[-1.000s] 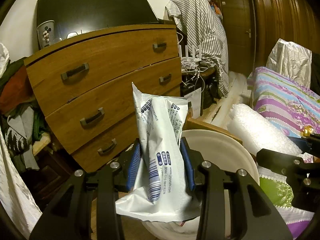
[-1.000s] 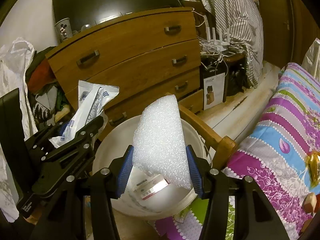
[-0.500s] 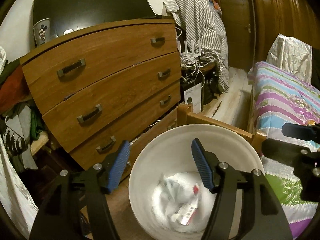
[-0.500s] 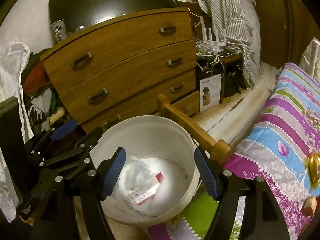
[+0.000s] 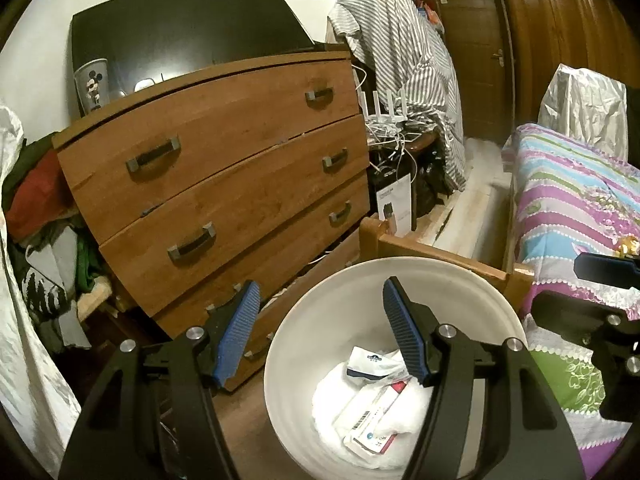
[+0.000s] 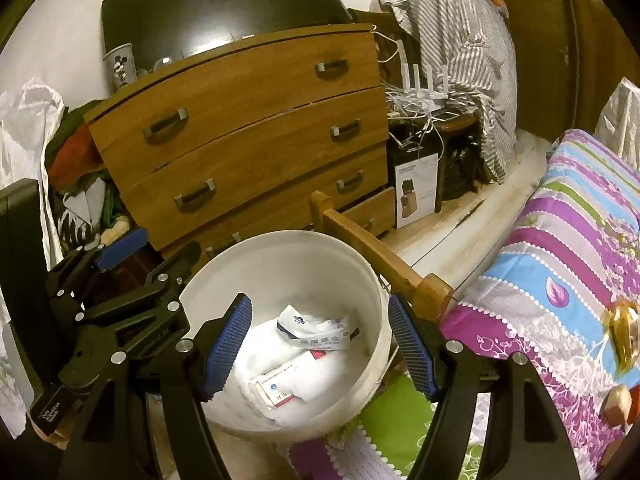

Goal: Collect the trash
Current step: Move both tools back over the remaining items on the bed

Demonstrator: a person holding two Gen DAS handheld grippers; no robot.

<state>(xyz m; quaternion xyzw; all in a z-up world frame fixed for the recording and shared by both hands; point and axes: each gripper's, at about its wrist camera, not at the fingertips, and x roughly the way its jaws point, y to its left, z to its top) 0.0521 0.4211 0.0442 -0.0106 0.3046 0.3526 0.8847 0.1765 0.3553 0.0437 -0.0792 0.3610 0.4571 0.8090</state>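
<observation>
The left gripper (image 5: 320, 332), black-framed with ribbed blue pads, is hanging over the near-left rim of the round white plastic bucket (image 5: 304, 332); its jaws are opening, and nothing is lying between them. The right gripper (image 6: 320, 340), of the same build, is hovering with its jaws standing wide and empty, straddling the bucket's mouth. Both are pointing down into the bucket, which suits a drop judged complete: the trash is lying inside rather than in either grip.

At the bucket's bottom a crumpled white plastic wrapper with blue print (image 6: 312, 326) is resting on a pale sheet of white foam (image 6: 276, 364), and a flat white-and-red cardboard carton (image 6: 280, 384) is lying against them. The print on these pieces is too small to read.

The bucket is standing on the floor, wedged between the brown wooden chest of drawers (image 5: 224, 168) and the wooden bed frame (image 6: 372, 256), close to the striped purple-and-blue bedspread (image 6: 568, 264), probably so that rubbish from the bed is within easy reach.

The fingers are covering part of the bucket's contents in each view. At the right edge, a small amber object (image 6: 622, 332) on the bedspread is being cut off, and I cannot tell what it is or whether it counts as trash.
</observation>
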